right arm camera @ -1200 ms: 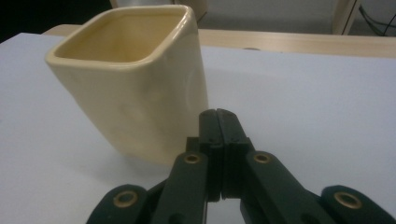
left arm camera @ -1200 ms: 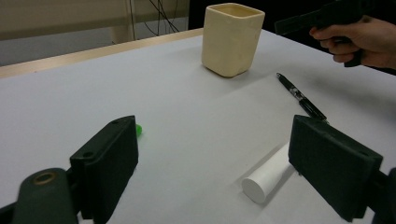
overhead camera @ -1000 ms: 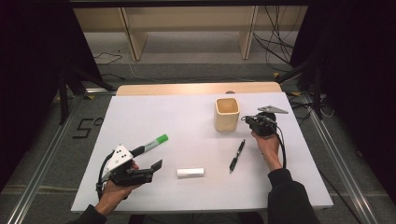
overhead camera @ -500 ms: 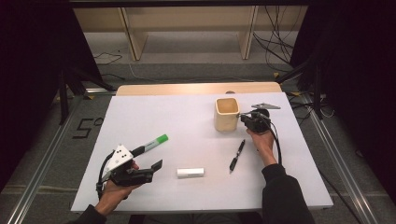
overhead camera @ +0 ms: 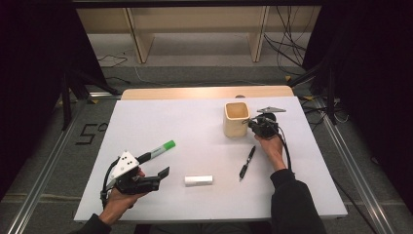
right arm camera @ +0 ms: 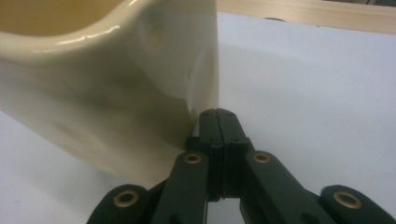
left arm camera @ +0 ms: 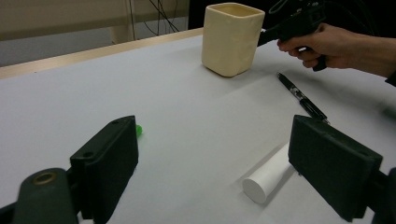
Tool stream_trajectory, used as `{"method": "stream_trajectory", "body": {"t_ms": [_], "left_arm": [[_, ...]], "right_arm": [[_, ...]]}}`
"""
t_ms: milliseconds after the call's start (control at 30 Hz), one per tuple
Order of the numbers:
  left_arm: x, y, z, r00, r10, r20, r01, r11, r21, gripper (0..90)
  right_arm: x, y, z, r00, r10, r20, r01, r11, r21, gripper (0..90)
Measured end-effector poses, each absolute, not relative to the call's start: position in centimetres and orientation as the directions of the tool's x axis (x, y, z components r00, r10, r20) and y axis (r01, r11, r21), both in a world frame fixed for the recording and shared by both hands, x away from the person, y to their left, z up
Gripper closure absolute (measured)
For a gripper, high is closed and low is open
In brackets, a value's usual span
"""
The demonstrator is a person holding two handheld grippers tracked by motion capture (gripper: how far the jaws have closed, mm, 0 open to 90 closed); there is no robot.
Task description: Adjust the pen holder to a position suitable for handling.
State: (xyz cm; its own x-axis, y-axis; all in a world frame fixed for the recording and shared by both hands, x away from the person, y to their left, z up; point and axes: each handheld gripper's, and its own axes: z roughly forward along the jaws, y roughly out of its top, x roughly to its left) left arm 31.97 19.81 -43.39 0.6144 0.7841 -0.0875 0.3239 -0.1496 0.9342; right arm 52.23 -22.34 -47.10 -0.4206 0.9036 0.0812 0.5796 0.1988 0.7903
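Note:
A cream square cup (overhead camera: 236, 119) stands upright at the table's back right. My right gripper (overhead camera: 248, 123) is shut with nothing between its jaws. Its tips (right arm camera: 218, 114) rest against the cup (right arm camera: 107, 79) at the lower side wall near a corner. My left gripper (overhead camera: 163, 174) hovers at the front left, open wide and empty. Between its jaws (left arm camera: 212, 126) I see a white cylinder (left arm camera: 271, 172) lying on the table, and farther off the cup (left arm camera: 231, 39). A green-capped marker (overhead camera: 158, 151) lies just behind the left gripper. A black pen (overhead camera: 247, 162) lies in front of the right hand.
The white cylinder (overhead camera: 198, 180) lies front centre, between the two hands. The white tabletop (overhead camera: 185, 126) has a wooden strip (overhead camera: 204, 92) along its far edge. Cables and shelf legs (overhead camera: 258, 34) are on the floor beyond.
My right gripper has shifted left until its shut tips meet the cup's side. The cup, pen, marker, cylinder and left gripper have stayed put.

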Motion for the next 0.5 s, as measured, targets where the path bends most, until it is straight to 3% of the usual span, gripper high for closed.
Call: {"method": "stream_trajectory", "body": {"t_ms": [500], "left_arm": [[32.0, 19.8, -43.4, 0.616, 0.783, -0.085, 0.323, -0.153, 0.934, 15.4]], "right_arm": [[52.6, -20.7, -47.1, -0.423, 0.905, 0.053, 0.580, 0.225, 0.783, 90.0]]}}
